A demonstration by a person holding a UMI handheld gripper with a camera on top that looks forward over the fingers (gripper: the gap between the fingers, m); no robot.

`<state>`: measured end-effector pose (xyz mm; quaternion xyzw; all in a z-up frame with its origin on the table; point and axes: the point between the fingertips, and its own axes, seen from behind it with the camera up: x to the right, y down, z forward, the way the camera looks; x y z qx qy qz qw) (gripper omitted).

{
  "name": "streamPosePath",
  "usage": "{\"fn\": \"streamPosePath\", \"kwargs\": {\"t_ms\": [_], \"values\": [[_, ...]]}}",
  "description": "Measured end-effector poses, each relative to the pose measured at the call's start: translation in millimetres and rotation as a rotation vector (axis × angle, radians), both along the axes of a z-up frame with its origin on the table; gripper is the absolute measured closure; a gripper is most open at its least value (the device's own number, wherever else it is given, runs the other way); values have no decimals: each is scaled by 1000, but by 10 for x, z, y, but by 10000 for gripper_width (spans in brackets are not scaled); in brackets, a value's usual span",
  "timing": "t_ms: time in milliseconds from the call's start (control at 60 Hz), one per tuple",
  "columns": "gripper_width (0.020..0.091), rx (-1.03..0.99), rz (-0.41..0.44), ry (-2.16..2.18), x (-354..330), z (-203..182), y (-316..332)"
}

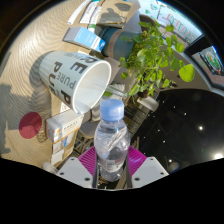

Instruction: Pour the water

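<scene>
A clear plastic water bottle (111, 137) with a blue cap stands upright between my fingers, held by both magenta pads (88, 159). My gripper (111, 167) is shut on its lower body. Just beyond and above the bottle's cap is a large white cup (77, 78) with dark lettering, its open mouth turned toward the bottle. What carries the cup is hidden.
A leafy green plant (155, 55) stands beyond the bottle to the right. A dark glossy tabletop (185, 125) spreads under it. To the left lie a small white box (63, 125) and a red round thing (31, 125). Shelves and furniture fill the background.
</scene>
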<state>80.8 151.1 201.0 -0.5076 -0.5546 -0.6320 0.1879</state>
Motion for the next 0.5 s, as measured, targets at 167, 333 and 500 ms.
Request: {"fn": "streamPosePath", "kwargs": {"t_ms": [167, 333, 500], "values": [[724, 35, -17, 120, -13, 126, -26], [723, 125, -94, 472, 42, 423, -153], [719, 226, -150, 953, 75, 727, -288]]}}
